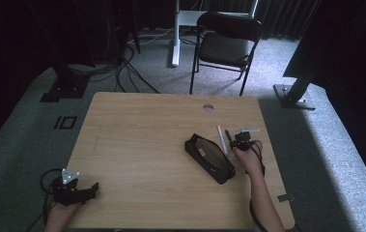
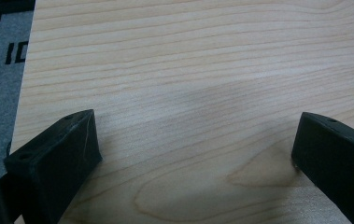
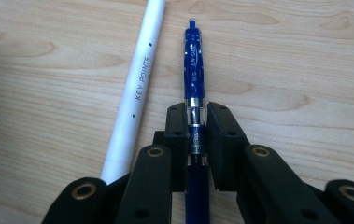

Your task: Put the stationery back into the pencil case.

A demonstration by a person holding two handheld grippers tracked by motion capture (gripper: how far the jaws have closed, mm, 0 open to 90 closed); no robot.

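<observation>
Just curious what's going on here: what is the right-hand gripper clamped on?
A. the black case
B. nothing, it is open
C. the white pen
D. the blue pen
D: in the right gripper view the right gripper has its jaws closed against the blue pen, while the white pen lies free beside it on the table.

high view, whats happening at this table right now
A person is working at a wooden table with a hand-held gripper in each hand. The right gripper has its fingers closed on a blue pen that lies beside a white pen marked KEY POINTS. A black pencil case lies just left of them. The left gripper rests open near the table's near left corner, with nothing between its fingers.
</observation>
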